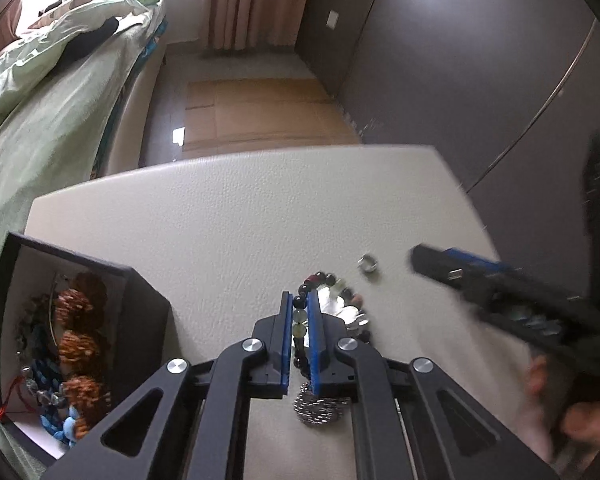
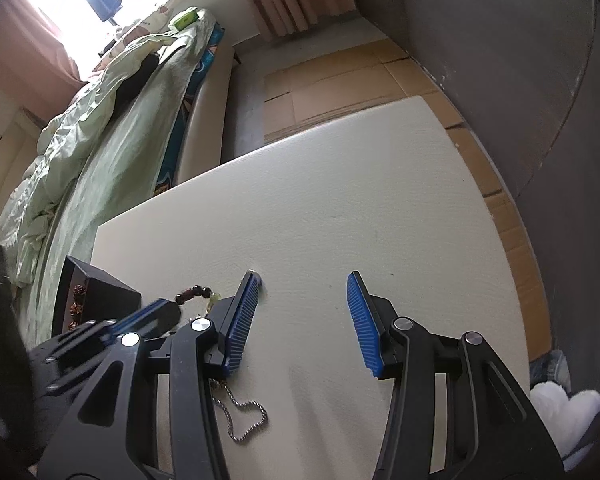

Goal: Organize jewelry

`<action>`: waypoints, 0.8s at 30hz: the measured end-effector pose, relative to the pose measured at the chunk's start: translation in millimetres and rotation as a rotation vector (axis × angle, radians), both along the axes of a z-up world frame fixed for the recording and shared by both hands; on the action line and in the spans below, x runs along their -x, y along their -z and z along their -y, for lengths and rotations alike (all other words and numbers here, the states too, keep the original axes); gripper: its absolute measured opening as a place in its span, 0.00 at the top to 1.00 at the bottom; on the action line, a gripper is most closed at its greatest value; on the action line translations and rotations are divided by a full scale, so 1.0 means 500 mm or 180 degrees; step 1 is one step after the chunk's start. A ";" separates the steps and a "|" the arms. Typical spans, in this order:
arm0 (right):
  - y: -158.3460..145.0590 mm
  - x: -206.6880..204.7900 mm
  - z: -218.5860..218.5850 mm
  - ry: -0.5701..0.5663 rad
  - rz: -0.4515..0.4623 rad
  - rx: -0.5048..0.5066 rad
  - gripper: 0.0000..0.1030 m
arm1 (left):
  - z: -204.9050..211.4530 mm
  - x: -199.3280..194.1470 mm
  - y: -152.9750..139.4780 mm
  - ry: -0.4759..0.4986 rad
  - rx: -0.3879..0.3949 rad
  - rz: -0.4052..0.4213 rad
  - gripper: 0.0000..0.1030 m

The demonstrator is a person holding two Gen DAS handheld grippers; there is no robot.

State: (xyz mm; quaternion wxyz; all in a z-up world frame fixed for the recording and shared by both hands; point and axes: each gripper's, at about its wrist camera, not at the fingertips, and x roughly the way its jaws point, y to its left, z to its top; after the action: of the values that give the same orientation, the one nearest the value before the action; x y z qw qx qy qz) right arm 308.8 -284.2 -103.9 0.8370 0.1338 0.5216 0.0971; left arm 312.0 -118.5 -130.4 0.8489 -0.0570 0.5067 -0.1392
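On white table [image 1: 220, 208], bead bracelet [image 1: 332, 300] lay pinched between nearly closed left gripper [image 1: 300, 308]. Right gripper [image 2: 304, 312] gaped wide, empty. Advice: lift slowly, carry bracelet level to black box [image 1: 140, 304].

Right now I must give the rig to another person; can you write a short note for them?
Left gripper: jaws shut on the bead bracelet, which lies on the white table.
Right gripper: jaws open and holding nothing, above bare table.
Black box at the table's left edge already holds several beaded pieces.
On the table outside the box: the silver ring and the ball chain.
Left to do: move bracelet, ring and chain into the box.
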 end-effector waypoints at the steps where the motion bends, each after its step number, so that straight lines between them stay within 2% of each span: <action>1: 0.001 -0.002 -0.006 -0.0022 0.0015 0.0020 0.62 | -0.004 0.003 -0.009 0.0003 0.0047 0.0022 0.95; 10: 0.008 -0.006 -0.063 -0.0255 0.0143 0.0318 0.64 | -0.058 0.019 -0.083 -0.0024 0.0476 0.0162 0.95; 24: 0.036 -0.002 -0.149 -0.0508 0.0337 0.1028 0.64 | -0.144 0.028 -0.157 -0.0178 0.0741 0.0366 0.95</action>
State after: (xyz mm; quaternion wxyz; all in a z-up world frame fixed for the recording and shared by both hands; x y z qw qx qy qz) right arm 309.8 -209.6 -121.8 0.8635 -0.0494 0.4946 0.0851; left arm 298.1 -46.5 -51.9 0.8677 -0.1612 0.4358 -0.1763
